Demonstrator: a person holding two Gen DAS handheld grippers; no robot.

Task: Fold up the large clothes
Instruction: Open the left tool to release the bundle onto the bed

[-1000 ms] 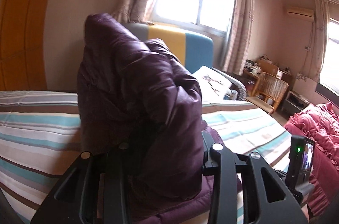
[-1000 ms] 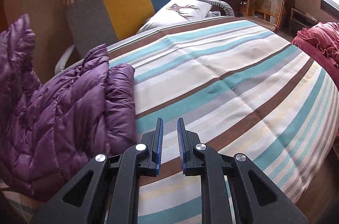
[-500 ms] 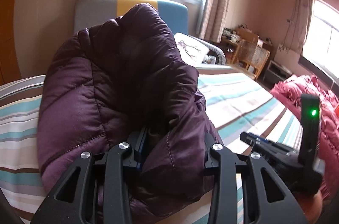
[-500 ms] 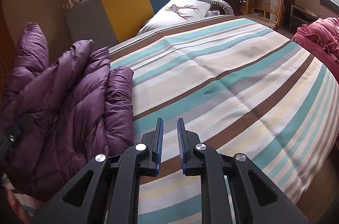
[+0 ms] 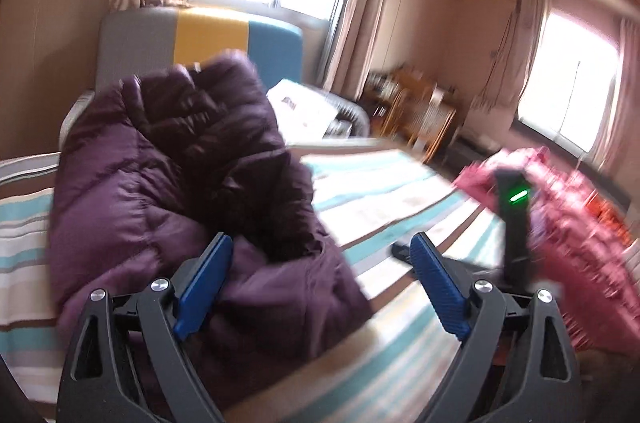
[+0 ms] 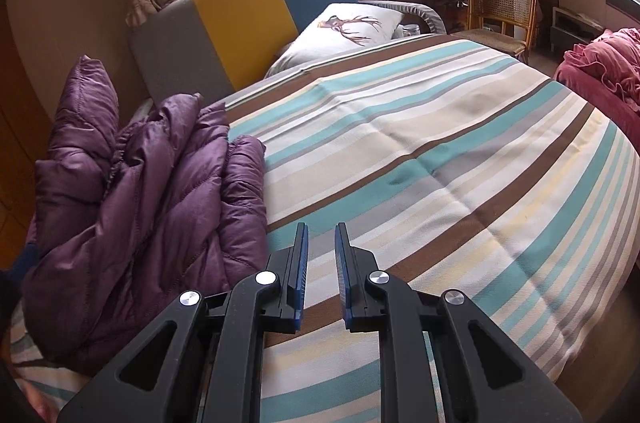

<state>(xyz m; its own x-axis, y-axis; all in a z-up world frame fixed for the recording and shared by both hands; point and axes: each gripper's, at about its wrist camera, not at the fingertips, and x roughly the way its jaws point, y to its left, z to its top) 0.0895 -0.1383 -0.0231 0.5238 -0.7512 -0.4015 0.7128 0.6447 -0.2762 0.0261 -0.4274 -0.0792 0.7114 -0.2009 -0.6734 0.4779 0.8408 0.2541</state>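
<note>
Opening left tongs [image 5: 322, 251] over purple jacket [image 5: 180, 183] on striped bedspread [image 6: 440, 163]; right tongs [image 6: 321, 235] near-closed, empty

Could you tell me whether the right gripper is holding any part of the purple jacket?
No, the right gripper hangs empty over the striped bedspread, beside the purple jacket.

Your right hand-held gripper [image 6: 321, 235] hangs over the striped bed [image 6: 460, 159], jaws nearly together with only a narrow gap and nothing between them. The purple down jacket [image 6: 152, 199] lies bunched at nine o'clock, just beside the left finger. At twelve o'clock sits a white pillow [image 6: 340, 31].
</note>
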